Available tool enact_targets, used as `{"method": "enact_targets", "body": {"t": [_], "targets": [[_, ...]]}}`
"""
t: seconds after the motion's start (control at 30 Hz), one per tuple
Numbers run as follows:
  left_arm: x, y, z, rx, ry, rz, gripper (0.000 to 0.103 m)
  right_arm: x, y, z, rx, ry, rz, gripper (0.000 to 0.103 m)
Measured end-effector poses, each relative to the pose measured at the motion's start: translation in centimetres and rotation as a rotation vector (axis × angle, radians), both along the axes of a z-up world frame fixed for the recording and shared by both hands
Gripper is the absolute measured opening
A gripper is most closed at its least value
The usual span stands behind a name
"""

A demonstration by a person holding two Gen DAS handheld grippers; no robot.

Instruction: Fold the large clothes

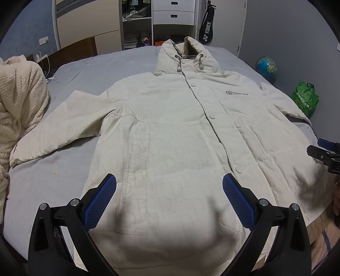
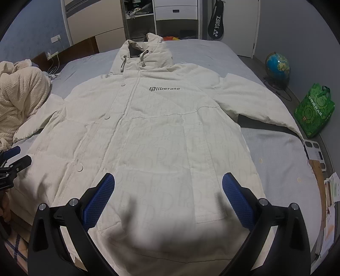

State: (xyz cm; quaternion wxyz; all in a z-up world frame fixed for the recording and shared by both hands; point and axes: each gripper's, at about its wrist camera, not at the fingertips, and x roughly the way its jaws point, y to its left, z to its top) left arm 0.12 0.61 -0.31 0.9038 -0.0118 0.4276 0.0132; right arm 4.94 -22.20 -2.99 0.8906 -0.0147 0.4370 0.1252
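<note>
Coat: a cream hooded coat [image 1: 170,131] lies face up and spread flat on the bed [image 1: 70,169], snapped shut down the front, hood toward the far end, hem nearest the cameras.
Sleeves: both angle outward from the shoulders; the one toward the globe side reaches the bed's edge [image 2: 265,106].
Chest print: grey "liberate" lettering [image 2: 164,88] beside the snap placket.
Left gripper [image 1: 169,191]: hovers over the hem, its blue-padded fingers [image 1: 102,201] spread wide, holding nothing (contact with the fabric cannot be told).
Right gripper [image 2: 168,190]: likewise above the hem on the other half of the coat, fingers [image 2: 238,201] wide apart and empty.
Blanket: a cream knitted blanket [image 1: 19,102] is heaped on the bed next to one sleeve.
Shelf unit: open shelves [image 1: 137,23] beyond the bed hold folded clothes and stacked papers; details are too small to tell.
Drawers: a white drawer unit [image 1: 174,12] stands beside it, drawers closed.
Bag: a green shopping bag [image 2: 314,110] stands on the floor near a globe [image 2: 277,65]; its contents are hidden.
Racket case: a black Yonex case [image 2: 216,23] hangs on the wall.
</note>
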Motion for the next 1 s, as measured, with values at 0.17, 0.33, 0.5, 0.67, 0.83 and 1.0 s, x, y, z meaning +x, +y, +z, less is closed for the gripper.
{"method": "enact_targets", "body": {"t": [0.17,0.33,0.5,0.67,0.83,1.0], "targets": [[0.12,0.15,-0.03,-0.001,0.002,0.0,0.097,-0.03,0.0,-0.01,0.0,0.0,0.0,0.097],[0.15,0.21,-0.03,0.001,0.002,0.003,0.096,-0.02,0.0,-0.02,0.0,0.001,-0.001,0.097],[0.07,0.27,0.03,-0.002,-0.001,0.004,0.097,-0.06,0.05,-0.03,-0.001,-0.001,0.0,0.097],[0.08,0.27,0.07,-0.001,0.0,0.004,0.097,-0.06,0.08,-0.03,0.0,-0.001,0.001,0.097],[0.02,0.27,0.0,0.0,0.002,0.003,0.097,-0.07,0.08,-0.05,0.003,0.0,0.0,0.097],[-0.01,0.28,-0.1,0.003,0.005,0.004,0.097,-0.11,0.19,-0.06,0.006,0.003,-0.002,0.097]]}}
